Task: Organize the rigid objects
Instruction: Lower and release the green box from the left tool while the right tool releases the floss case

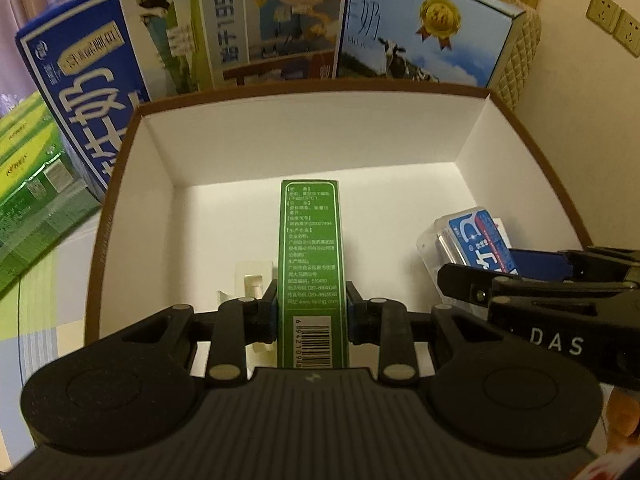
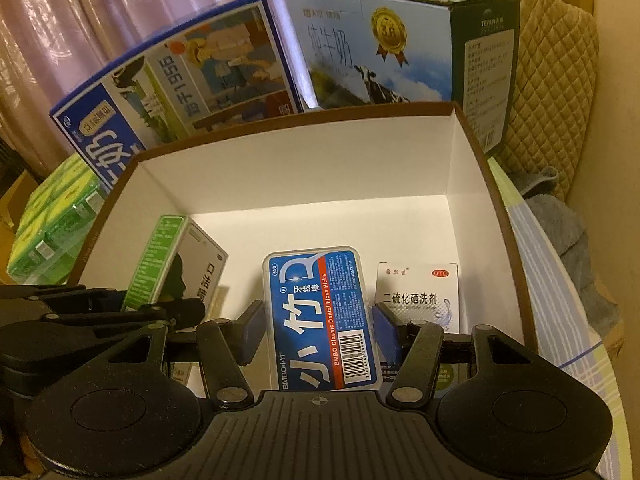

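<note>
My left gripper (image 1: 312, 304) is shut on a narrow green carton (image 1: 310, 240), held lengthwise over the open white box with a brown rim (image 1: 320, 94). Beside it, my right gripper (image 1: 520, 268) grips a blue floss-pick case (image 1: 476, 236). In the right wrist view the blue pads of my right gripper (image 2: 320, 332) press both sides of the floss-pick case (image 2: 320, 300) inside the box (image 2: 300, 120). The left gripper (image 2: 136, 300) and green carton (image 2: 160, 256) show at the left. A white medicine carton (image 2: 418, 292) lies on the box floor at the right.
A cream plastic insert (image 1: 248, 280) lies in the box under the green carton. Behind the box stand a dark blue milk carton (image 1: 100, 92) and a pale blue one (image 1: 420, 32). A green shrink-wrapped pack (image 1: 32, 200) sits left; a quilted chair back (image 2: 552, 80) right.
</note>
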{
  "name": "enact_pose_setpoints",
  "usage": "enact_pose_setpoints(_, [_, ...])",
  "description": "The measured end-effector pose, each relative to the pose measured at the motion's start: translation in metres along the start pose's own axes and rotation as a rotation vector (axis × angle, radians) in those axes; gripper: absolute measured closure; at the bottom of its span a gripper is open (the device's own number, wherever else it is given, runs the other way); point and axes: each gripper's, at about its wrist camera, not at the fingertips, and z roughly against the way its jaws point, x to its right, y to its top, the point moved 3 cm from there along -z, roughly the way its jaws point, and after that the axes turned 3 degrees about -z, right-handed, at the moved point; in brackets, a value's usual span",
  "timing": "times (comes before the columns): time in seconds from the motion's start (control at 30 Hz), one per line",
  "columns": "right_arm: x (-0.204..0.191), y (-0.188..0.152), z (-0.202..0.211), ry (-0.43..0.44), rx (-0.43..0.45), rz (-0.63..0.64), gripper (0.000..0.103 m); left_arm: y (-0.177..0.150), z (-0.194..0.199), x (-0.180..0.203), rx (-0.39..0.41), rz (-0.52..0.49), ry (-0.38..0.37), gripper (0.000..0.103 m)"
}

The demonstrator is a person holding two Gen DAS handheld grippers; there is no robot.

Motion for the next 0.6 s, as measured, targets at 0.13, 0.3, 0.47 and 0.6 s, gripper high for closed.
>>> enact_pose_setpoints(0.13, [0.002, 0.0, -0.006, -0.005, -0.007, -0.002, 0.049, 0.0, -0.006, 0.001, -0.011, 0.002, -0.002, 0.076])
enact_pose_setpoints(0.3, [0.002, 0.002, -0.011, -0.011, -0.01, -0.007, 0.049, 0.0, -0.009, -0.004, 0.009, 0.015, 0.007, 0.057])
enact_pose_setpoints(0.47, [0.003, 0.004, -0.012, -0.003, -0.009, -0.03, 0.048, 0.0, -0.003, -0.011, 0.037, 0.005, 0.005, 0.055])
enact_pose_setpoints(0.6, [0.003, 0.005, -0.012, 0.019, -0.009, -0.074, 0.047, -0.001, 0.001, -0.015, 0.039, 0.004, 0.018, 0.055])
